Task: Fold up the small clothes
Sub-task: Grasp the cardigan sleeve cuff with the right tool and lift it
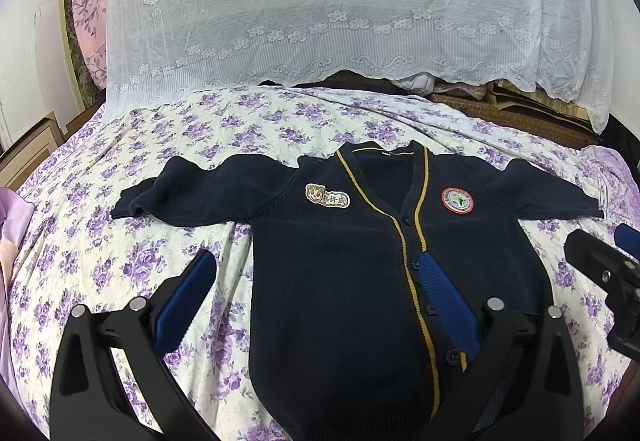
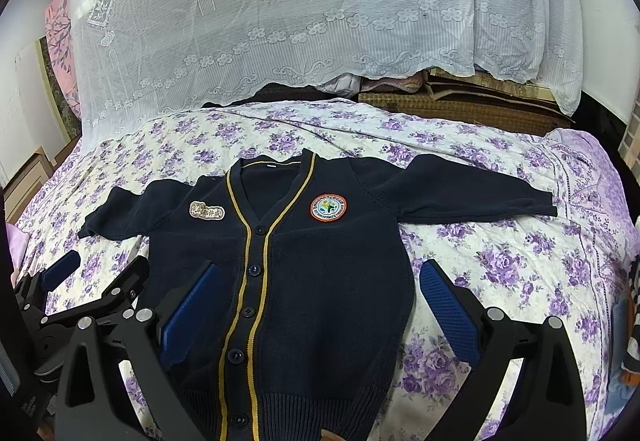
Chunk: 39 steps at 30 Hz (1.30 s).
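Observation:
A small navy knit cardigan [image 1: 340, 261] with yellow trim, buttons and two chest badges lies flat, front up, on the flowered bedsheet [image 1: 100, 261], both sleeves spread sideways. It also shows in the right wrist view [image 2: 320, 273]. My left gripper [image 1: 320, 273] is open and empty, hovering over the cardigan's lower left half. My right gripper [image 2: 320, 281] is open and empty over its lower right half; part of it shows at the right edge of the left wrist view [image 1: 600, 273]. The left gripper also shows at the left in the right wrist view [image 2: 80, 281].
A white lace cover [image 1: 320, 1] drapes a tall pile at the back of the bed. Woven mats and folded items [image 2: 460, 101] lie under it at back right. Pink fabric [image 1: 12, 225] lies at the left edge. Wooden furniture [image 1: 28, 149] stands at far left.

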Available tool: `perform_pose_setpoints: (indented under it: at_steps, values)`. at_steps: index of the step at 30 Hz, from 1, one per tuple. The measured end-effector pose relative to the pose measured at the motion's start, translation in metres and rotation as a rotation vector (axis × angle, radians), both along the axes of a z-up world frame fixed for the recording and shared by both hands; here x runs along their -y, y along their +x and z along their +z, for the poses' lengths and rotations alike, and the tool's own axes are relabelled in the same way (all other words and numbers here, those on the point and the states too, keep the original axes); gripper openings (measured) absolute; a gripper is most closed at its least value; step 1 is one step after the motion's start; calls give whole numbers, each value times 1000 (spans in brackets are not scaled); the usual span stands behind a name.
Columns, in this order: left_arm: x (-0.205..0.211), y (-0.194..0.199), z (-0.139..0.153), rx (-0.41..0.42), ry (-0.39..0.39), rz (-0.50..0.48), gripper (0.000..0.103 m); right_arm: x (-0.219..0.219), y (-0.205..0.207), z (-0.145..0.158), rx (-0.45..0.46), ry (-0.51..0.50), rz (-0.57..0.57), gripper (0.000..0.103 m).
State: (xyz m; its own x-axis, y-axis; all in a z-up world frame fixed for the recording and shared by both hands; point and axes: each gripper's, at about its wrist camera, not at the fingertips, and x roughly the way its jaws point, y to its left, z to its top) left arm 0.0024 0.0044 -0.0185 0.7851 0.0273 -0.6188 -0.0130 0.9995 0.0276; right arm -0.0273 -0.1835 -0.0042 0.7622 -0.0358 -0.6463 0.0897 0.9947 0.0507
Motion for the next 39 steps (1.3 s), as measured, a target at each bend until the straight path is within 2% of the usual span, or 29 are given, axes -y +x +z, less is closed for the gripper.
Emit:
perform_pose_setpoints:
  at_steps: [9,15,18,20,23,29,32,34,36,39]
  values:
    - [-2,0,-6,-12,0,4,99,0,0,1,2,1,-14,100]
    - [-6,9,-17,-30,-6,18,99,12,10,-9,31,-23,-31,100]
    - [-5,15,-17,-25,-13,19,99,22,15,-15,47,-34,-37,100]
    - [-5,19,-21,-19,-12,30,99,33,19,-21,48,-3,-52,100]
    - [-5,29,-31,-25,6,49,99,63,27,-40,31,40,-141,100]
    - [-7,57,-64,-123,16,86,99,123,45,-90,-79,7,-341,100]
    - [-9,70,-81,-169,36,108,99,139,51,-105,-112,35,-370,100]
    - [-9,80,-97,-235,32,106,99,145,55,-116,-137,59,-365,100]
    - [-12,87,-109,-289,13,104,99,150,59,-126,-173,94,-368,100]
    - [-20,90,-115,-303,-43,104,99,164,58,-138,-180,182,-379,100]
